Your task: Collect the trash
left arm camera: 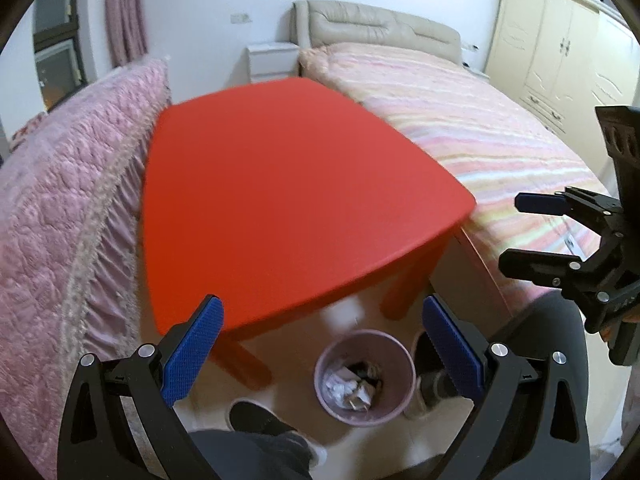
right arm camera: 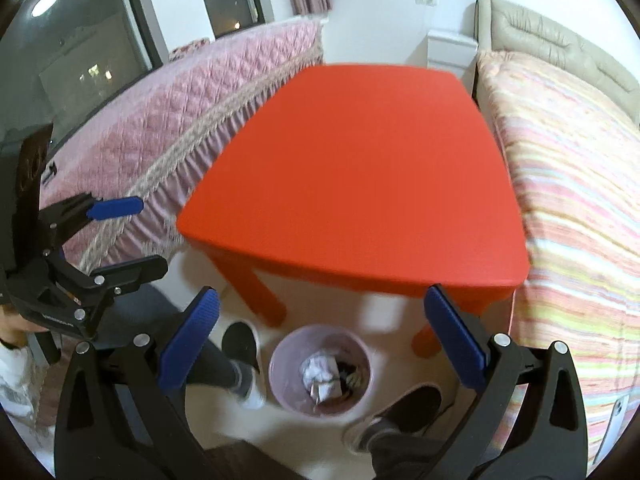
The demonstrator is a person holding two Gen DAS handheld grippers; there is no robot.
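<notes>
Left gripper: your jaws stand wide apart and carry nothing; it hangs above the floor by the table's near edge, with the bin showing between the blue pads.
Right gripper: yours is wide too, and empty; the left wrist view shows it off to the side, also spread.
Pink bin: it stands on the pale floor just in front of the red table, between your two shoes.
Trash: crumpled white paper and some darker scraps lie inside the bin, low down, well under its rim.
Table top: you see no litter on it in either view.
Beds: the quilted pink cover and the striped blanket show no loose scraps either, though motion blur softens both.
Stage: judging by this, collecting looks finished or close to it.
Doing it well: sweep both cameras slowly over the floor under the table and beside the bed skirts before you stop; keep the jaws spread while searching, and keep your feet off the bin.
</notes>
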